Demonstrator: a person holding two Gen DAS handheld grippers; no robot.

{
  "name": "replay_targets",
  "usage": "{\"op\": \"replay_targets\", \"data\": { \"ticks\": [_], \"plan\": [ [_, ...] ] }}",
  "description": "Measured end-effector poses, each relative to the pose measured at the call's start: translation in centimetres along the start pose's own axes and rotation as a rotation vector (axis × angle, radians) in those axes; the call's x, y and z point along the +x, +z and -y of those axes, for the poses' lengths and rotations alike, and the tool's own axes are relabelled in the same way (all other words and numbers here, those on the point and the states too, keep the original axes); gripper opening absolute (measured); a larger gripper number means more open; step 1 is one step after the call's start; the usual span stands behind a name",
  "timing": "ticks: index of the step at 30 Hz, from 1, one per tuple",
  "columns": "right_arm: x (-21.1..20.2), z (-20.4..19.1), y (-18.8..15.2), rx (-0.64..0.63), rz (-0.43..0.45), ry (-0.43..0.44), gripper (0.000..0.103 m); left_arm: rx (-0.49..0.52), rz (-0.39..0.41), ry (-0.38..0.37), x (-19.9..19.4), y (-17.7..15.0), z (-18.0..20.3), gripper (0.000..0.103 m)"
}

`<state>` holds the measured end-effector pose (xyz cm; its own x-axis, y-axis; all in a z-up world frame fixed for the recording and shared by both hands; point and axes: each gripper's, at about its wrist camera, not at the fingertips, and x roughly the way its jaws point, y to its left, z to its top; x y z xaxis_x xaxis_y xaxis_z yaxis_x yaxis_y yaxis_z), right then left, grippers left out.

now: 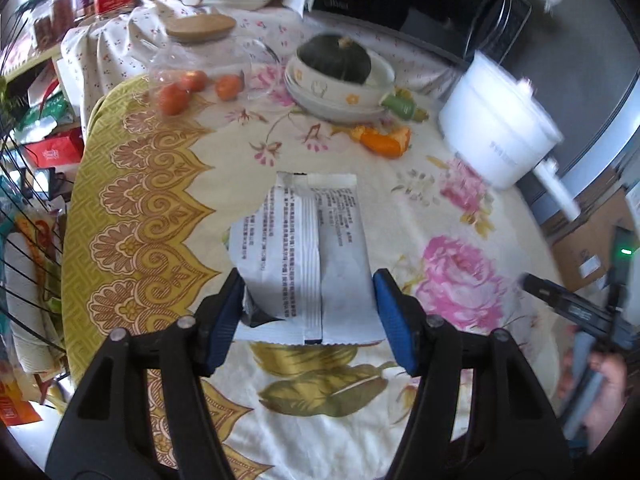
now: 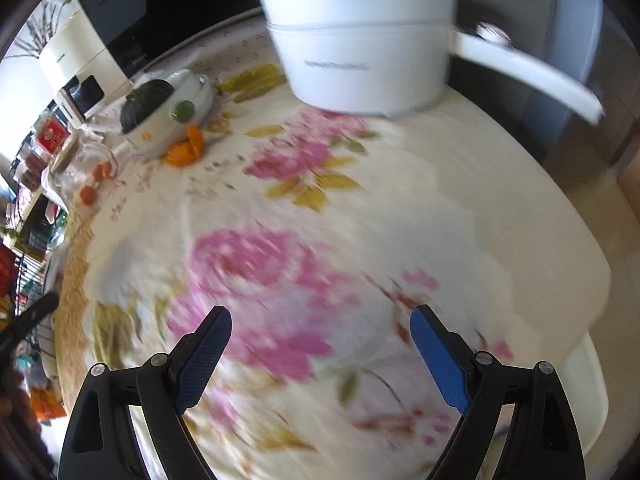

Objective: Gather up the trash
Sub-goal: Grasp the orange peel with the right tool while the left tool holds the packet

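A torn white snack wrapper [image 1: 304,252] with black print lies on the floral tablecloth [image 1: 400,380]. My left gripper [image 1: 308,292] is open, its blue pads on either side of the wrapper's near end. Orange peel [image 1: 384,140] lies further back beside the bowls; it also shows in the right wrist view [image 2: 186,148]. My right gripper [image 2: 320,320] is open and empty above bare tablecloth [image 2: 460,200]; that view is motion-blurred. The right gripper also shows in the left wrist view at the right edge [image 1: 580,312].
A white pot with a long handle [image 1: 500,120] stands at the right back [image 2: 360,52]. Stacked bowls hold a dark green squash [image 1: 336,60]. A glass jar [image 1: 200,60], small orange fruits [image 1: 188,88] and a green object [image 1: 400,106] sit behind. A wire rack [image 1: 24,220] stands left.
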<state>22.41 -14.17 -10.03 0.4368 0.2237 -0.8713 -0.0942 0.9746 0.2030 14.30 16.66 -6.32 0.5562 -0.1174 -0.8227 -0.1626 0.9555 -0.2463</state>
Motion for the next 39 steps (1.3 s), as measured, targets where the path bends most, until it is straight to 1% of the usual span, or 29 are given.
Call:
{"op": "replay_targets", "data": {
  "ticks": [4, 10, 15, 18, 19, 22, 24, 27, 28, 29, 30, 33, 34, 35, 39],
  "plan": [
    [2.2, -3.8, 2.5, -0.047, 0.028, 0.022, 0.092, 0.017, 0.043, -0.005, -1.4, 0.6, -1.1, 0.065],
    [7.2, -9.5, 6.9, -0.154, 0.056, 0.06, 0.092, -0.003, 0.05, 0.001, -1.8, 0.7, -3.8, 0.065],
    [11.3, -11.7, 9.3, -0.183, 0.069, 0.075, 0.092, 0.032, 0.058, 0.041, -2.2, 0.7, -5.1, 0.065],
    [13.1, -12.9, 10.5, -0.23, 0.079, 0.078, 0.088, 0.03, 0.059, 0.048, -2.2, 0.7, -5.9, 0.065],
    [13.5, -13.3, 10.9, -0.245, 0.085, 0.08, 0.084, 0.027, 0.057, 0.05, -2.2, 0.6, -6.1, 0.066],
    [14.4, -14.2, 11.9, -0.278, 0.096, 0.066, 0.082, 0.027, 0.049, 0.054, -1.9, 0.6, -6.3, 0.065],
    [15.2, -14.9, 12.5, -0.305, 0.099, 0.055, 0.078, 0.029, 0.042, 0.052, -1.7, 0.5, -6.2, 0.065],
    [16.2, -15.7, 12.8, -0.333, 0.099, 0.034, 0.066, 0.039, 0.03, 0.051, -1.3, 0.5, -5.9, 0.065],
    [16.3, -15.8, 12.7, -0.337, 0.1, 0.034, 0.059, 0.042, 0.028, 0.051, -1.2, 0.5, -5.7, 0.065],
    [16.2, -15.9, 12.7, -0.339, 0.102, 0.041, 0.049, 0.043, 0.028, 0.05, -1.2, 0.4, -5.6, 0.065],
    [16.1, -15.9, 12.6, -0.335, 0.1, 0.049, 0.044, 0.042, 0.028, 0.048, -1.2, 0.5, -5.6, 0.065],
    [15.4, -15.4, 12.3, -0.322, 0.09, 0.046, 0.037, 0.034, 0.027, 0.036, -1.3, 0.4, -5.5, 0.065],
    [15.0, -15.2, 12.1, -0.324, 0.089, 0.042, 0.032, 0.031, 0.025, 0.028, -1.3, 0.4, -5.4, 0.065],
    [14.5, -14.9, 12.0, -0.327, 0.091, 0.04, 0.03, 0.03, 0.025, 0.022, -1.4, 0.4, -5.4, 0.065],
    [12.1, -13.6, 10.9, -0.338, 0.091, 0.025, 0.029, 0.027, 0.031, 0.016, -1.6, 0.2, -5.2, 0.065]
  ]
}}
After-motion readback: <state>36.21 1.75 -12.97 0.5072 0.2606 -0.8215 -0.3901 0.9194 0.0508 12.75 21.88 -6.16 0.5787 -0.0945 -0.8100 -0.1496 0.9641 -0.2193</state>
